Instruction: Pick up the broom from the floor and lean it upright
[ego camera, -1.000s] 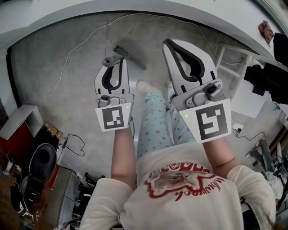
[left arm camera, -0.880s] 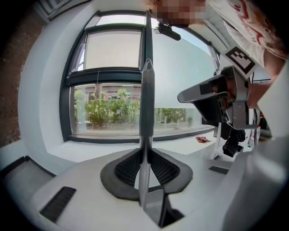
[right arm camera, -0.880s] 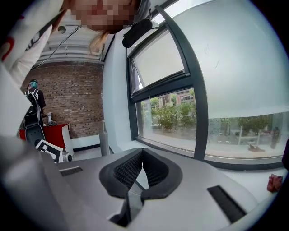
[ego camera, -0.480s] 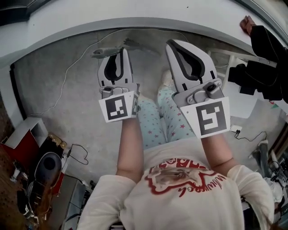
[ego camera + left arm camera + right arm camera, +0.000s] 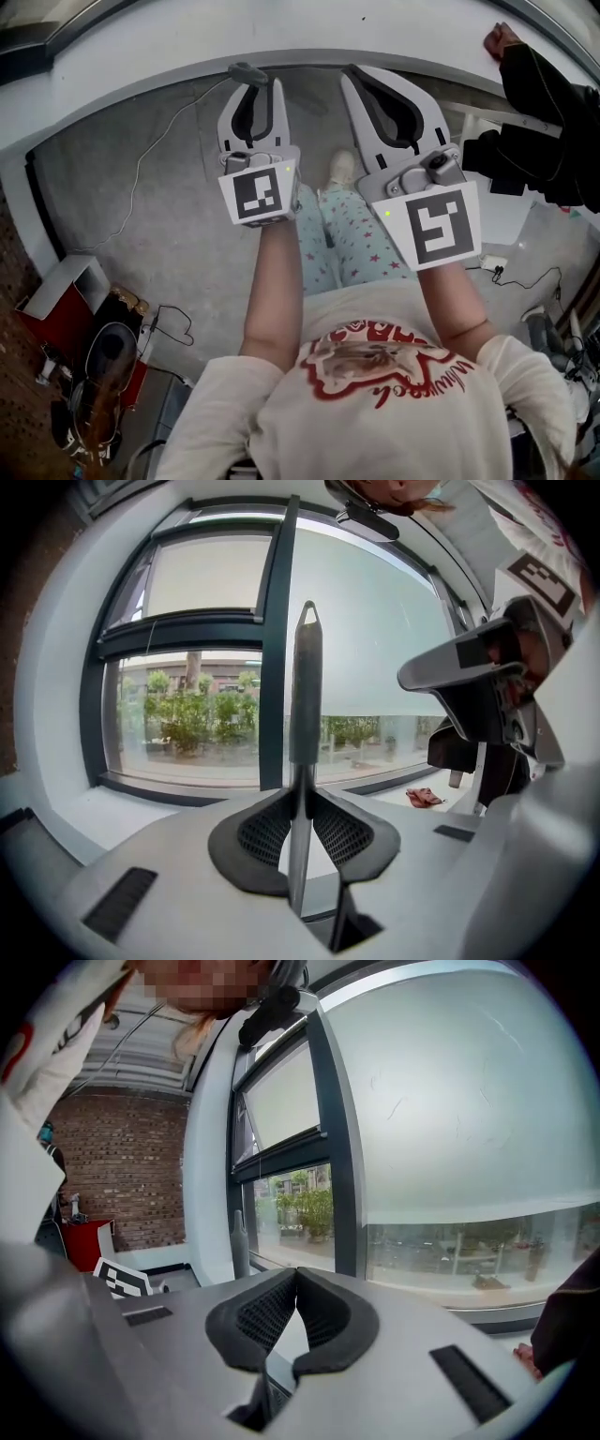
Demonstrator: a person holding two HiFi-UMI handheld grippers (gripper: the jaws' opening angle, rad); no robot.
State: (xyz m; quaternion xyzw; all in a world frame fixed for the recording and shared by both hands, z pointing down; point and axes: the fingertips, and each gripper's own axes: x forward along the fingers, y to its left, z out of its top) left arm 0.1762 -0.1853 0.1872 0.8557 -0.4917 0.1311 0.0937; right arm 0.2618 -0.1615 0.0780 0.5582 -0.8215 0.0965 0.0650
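Here the left gripper has its jaws clamped on the broom handle, which stands upright in front of the window. The right gripper is just beside it, jaws together on nothing, above the floor.

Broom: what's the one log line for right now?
left tongs: shut on broom handle, handle upright | right tongs: shut, empty | ahead: window
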